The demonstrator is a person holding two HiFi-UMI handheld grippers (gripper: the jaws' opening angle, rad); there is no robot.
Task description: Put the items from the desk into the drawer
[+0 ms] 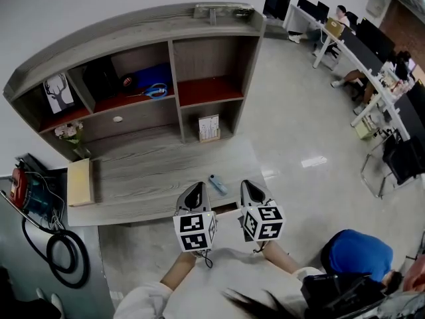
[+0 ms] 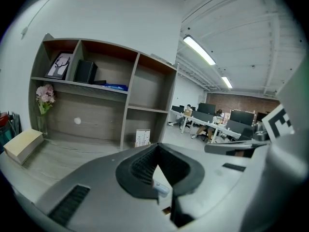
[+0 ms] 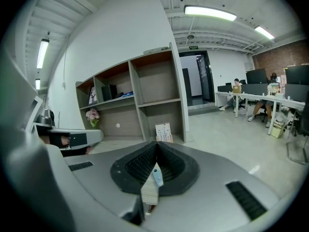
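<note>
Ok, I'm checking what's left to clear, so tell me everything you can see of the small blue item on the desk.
The small blue item is a short light-blue stick, plastic by its look, lying flat and slanted on the grey wood-grain desk near its front edge. Only the desk touches it; finer detail is too small to tell.

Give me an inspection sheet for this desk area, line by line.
Surface: grey wood desk, mostly bare.
Job's things: blue-capped tube near front edge; beige box at left end.
Clutter: flowers and card at the hutch.
Grippers: left gripper and right gripper, jaws shut, empty, over front edge.
Cables: black cable looped beside desk's left end.
Surroundings: open office, people seated at desks.
</note>
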